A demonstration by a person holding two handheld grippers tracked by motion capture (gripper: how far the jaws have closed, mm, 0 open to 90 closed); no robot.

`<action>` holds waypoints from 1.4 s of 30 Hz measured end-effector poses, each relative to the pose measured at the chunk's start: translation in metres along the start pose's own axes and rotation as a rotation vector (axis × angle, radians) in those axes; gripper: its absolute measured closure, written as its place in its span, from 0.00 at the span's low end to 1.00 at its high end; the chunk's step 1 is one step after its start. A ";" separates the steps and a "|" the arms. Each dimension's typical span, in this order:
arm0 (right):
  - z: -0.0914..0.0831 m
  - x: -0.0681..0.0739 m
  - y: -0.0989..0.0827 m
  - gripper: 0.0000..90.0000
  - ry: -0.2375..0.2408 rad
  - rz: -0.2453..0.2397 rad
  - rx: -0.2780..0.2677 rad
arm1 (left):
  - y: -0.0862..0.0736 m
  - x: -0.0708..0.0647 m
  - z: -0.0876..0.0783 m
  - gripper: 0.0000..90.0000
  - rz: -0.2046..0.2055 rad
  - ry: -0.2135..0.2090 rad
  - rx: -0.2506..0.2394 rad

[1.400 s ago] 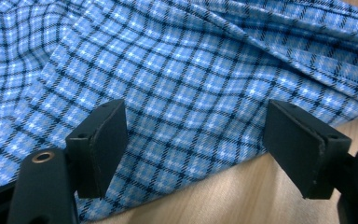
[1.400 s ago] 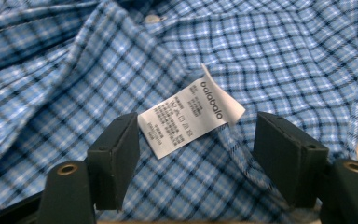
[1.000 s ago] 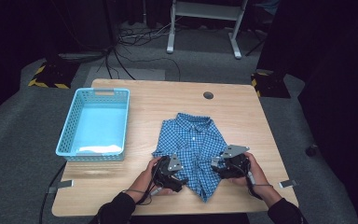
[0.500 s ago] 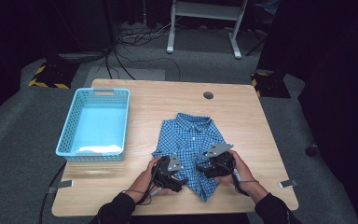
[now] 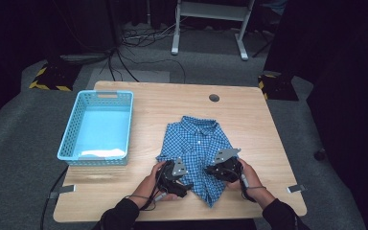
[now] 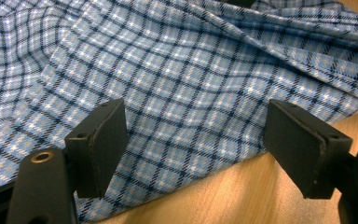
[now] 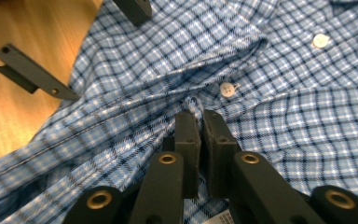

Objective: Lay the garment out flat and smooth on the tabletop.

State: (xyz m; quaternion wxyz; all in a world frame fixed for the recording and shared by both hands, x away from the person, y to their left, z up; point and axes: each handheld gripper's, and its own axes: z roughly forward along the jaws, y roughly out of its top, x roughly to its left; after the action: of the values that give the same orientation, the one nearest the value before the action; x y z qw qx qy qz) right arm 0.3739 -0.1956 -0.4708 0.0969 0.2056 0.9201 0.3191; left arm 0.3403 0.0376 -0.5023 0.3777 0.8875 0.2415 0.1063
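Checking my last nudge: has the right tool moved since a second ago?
Yes. The right tool slid left from the shirt's right edge toward its button line; its jaws have just been closing, pinching fabric.

black grippers with grey plates, brass-ringed screw holes, cables, dark sleeves.

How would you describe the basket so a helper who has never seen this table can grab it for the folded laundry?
Start at the wooden table and look to its left half, beside the blue checked shirt. The basket sits there near the left edge, apart from the shirt. It is the light blue rectangular plastic one with slotted walls, the one rigid container on the table.
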 end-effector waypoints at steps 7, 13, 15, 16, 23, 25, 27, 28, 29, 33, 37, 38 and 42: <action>-0.022 -0.002 0.000 0.96 -0.006 0.010 -0.071 | 0.000 0.000 0.000 0.24 0.001 0.001 0.000; -0.043 -0.007 -0.006 0.96 -0.014 0.031 -0.117 | 0.000 0.000 0.000 0.24 0.001 0.001 0.000; -0.046 -0.007 -0.007 0.96 -0.016 0.032 -0.120 | 0.000 0.000 0.000 0.24 0.001 0.001 0.000; -0.049 -0.008 -0.009 0.96 -0.018 0.034 -0.122 | 0.000 0.000 0.000 0.24 0.001 0.002 0.000; -0.069 -0.009 -0.026 0.96 -0.021 0.052 -0.139 | 0.000 0.000 0.000 0.24 0.000 0.002 0.000; -0.075 -0.008 -0.031 0.96 -0.018 0.053 -0.146 | 0.000 0.000 0.000 0.24 0.000 0.002 0.000; -0.083 -0.007 -0.040 0.96 -0.019 0.056 -0.142 | 0.000 0.000 0.000 0.24 0.000 0.002 0.000; -0.086 -0.006 -0.045 0.96 -0.018 0.058 -0.142 | 0.000 0.000 0.000 0.24 0.000 0.003 0.000; -0.088 -0.005 -0.049 0.96 -0.021 0.061 -0.138 | 0.000 0.000 0.000 0.24 -0.001 0.004 0.000; -0.098 -0.002 -0.068 0.96 -0.022 0.072 -0.117 | 0.000 0.000 0.000 0.24 -0.001 0.004 0.000; -0.104 -0.001 -0.088 0.94 -0.023 0.099 -0.087 | 0.000 0.000 0.000 0.24 -0.002 0.004 0.000; -0.104 0.000 -0.092 0.92 -0.024 0.102 -0.077 | 0.000 0.000 0.000 0.24 -0.002 0.004 0.000; -0.107 0.002 -0.107 0.90 -0.043 0.114 -0.041 | 0.000 0.000 0.000 0.24 -0.002 0.004 0.000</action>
State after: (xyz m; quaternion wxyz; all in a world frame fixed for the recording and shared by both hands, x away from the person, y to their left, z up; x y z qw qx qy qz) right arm 0.3048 -0.3291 -0.4544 0.1025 0.2624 0.8979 0.3383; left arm 0.3401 0.0374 -0.5023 0.3774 0.8871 0.2430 0.1078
